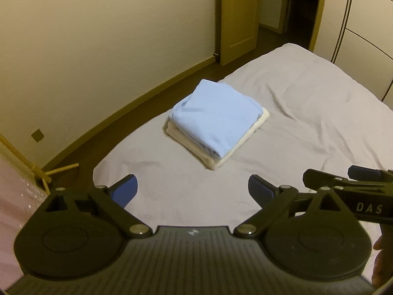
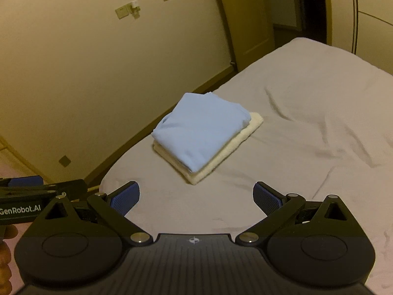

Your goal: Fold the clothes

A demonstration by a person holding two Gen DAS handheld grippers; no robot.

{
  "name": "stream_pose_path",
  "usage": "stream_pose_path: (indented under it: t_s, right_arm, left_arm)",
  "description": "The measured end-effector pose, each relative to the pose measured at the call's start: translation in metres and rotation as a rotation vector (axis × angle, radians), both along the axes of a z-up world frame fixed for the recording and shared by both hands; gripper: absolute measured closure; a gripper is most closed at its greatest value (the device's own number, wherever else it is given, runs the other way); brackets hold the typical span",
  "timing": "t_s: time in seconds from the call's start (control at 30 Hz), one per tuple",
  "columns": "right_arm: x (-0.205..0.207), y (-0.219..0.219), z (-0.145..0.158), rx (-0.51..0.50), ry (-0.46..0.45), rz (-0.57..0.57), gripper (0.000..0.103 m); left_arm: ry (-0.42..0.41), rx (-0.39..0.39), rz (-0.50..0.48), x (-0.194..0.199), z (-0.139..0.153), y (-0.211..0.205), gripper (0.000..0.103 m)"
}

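A folded light-blue garment [image 1: 216, 118] lies on top of a folded cream garment [image 1: 235, 150], stacked near the left edge of the bed [image 1: 307, 113]. The stack also shows in the right wrist view, blue [image 2: 199, 132] over cream [image 2: 228, 154]. My left gripper [image 1: 192, 190] is open and empty, held above the sheet short of the stack. My right gripper [image 2: 196, 198] is open and empty, likewise short of the stack. Each gripper shows at the other view's edge: the right one [image 1: 348, 179] and the left one [image 2: 36, 184].
The bed has a wrinkled pale grey sheet [image 2: 319, 135]. A dark floor strip [image 1: 118, 123] runs between the bed and a cream wall [image 1: 98, 49]. A wooden door [image 1: 235, 17] stands open at the back. A wardrobe [image 1: 368, 24] is at the right.
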State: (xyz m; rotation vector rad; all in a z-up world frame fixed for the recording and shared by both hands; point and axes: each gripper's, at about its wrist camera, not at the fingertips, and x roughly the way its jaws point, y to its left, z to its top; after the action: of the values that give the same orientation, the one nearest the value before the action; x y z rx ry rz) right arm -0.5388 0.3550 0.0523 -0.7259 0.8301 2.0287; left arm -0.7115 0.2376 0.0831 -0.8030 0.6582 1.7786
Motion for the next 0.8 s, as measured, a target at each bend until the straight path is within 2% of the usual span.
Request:
stream_pose_path:
  t_s: [0.33, 0.8]
  right_arm:
    - [0.032, -0.017, -0.005, -0.008, -0.054, 0.058, 0.001]
    - [0.063, 0.007, -0.014, -0.023, -0.094, 0.060, 0.001]
  left_arm:
    - [0.002, -0.022, 0.062, 0.040, -0.014, -0.032, 0.002]
    - [-0.048, -0.025, 0.166, 0.060, -0.029, -0.025, 0.001]
